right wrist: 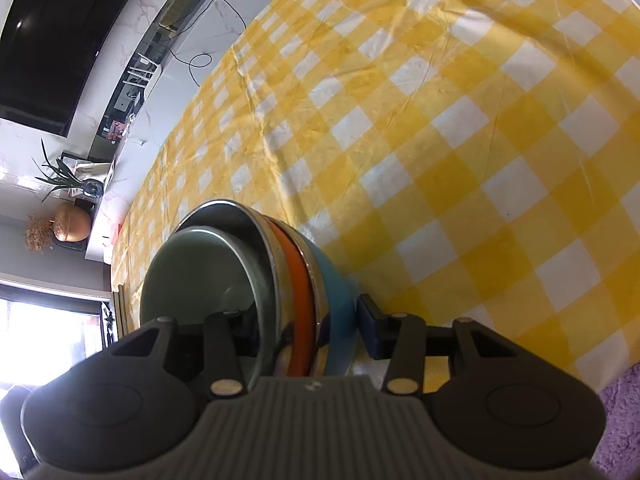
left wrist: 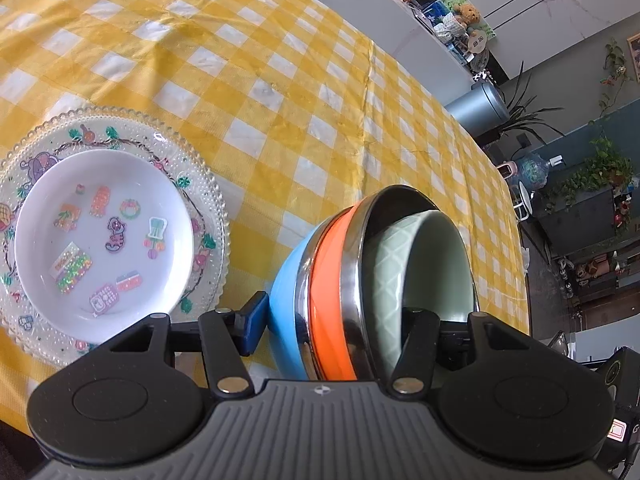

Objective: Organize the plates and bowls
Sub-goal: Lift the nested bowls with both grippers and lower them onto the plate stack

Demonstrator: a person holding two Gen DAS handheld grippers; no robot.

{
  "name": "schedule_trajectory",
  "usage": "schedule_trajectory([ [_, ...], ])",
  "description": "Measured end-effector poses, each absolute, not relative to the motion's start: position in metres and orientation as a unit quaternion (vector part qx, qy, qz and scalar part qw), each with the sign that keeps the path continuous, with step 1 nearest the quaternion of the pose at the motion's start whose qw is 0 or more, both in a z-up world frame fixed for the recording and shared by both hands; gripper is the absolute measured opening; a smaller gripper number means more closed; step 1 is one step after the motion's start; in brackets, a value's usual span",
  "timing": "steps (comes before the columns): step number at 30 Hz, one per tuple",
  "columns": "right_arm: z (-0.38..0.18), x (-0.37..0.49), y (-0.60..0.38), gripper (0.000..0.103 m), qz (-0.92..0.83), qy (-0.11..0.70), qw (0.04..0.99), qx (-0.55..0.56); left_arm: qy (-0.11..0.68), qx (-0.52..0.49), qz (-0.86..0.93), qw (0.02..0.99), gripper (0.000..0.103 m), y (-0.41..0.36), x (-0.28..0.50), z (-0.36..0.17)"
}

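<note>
Both grippers straddle one nested bowl stack, each from its own side. In the left wrist view the left gripper (left wrist: 332, 324) has its blue finger pad (left wrist: 252, 326) outside the blue bowl (left wrist: 286, 300) at lower centre and its other finger inside the green bowl (left wrist: 404, 272); a small gap shows between pad and blue wall, so I cannot tell whether the jaws are clamped or only close. The right gripper (right wrist: 308, 328) mirrors this in the right wrist view, with one finger in the green bowl, its pad (right wrist: 370, 326) just beside the blue bowl, and its grip equally unclear. Between blue and green sit an orange bowl (left wrist: 330, 280) and a steel rim (left wrist: 354, 264). The bowls look tipped against the checked cloth (left wrist: 280, 80). At lower left, a white plate (left wrist: 104, 236) lies in a glass plate (left wrist: 212, 216). The stacking seems done; placing the stack appears to be the step in hand. Next comes a level, matched move of both hands, so the nested bowls do not slip.
</note>
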State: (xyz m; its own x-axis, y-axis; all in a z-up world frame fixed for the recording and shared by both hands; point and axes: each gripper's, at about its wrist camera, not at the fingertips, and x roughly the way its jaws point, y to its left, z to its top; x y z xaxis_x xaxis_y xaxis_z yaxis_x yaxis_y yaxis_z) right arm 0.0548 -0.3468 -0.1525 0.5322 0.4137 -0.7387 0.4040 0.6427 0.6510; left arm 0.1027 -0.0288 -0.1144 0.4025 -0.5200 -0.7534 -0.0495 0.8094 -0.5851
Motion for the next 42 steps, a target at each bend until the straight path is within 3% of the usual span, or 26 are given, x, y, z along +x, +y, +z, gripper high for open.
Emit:
schedule_trajectory([
  [12,-0.125,0.037,-0.343,0.045,0.012,0.460,0.789,0.406,0.501,-0.283,-0.169,0.800,0.062,-0.018,0.085,-0.094],
  [42,-0.092,0.081,-0.204,0.045,0.118,0.481,0.808,0.318,0.447,-0.371,-0.092,0.809,0.062,0.121,0.077,-0.081],
])
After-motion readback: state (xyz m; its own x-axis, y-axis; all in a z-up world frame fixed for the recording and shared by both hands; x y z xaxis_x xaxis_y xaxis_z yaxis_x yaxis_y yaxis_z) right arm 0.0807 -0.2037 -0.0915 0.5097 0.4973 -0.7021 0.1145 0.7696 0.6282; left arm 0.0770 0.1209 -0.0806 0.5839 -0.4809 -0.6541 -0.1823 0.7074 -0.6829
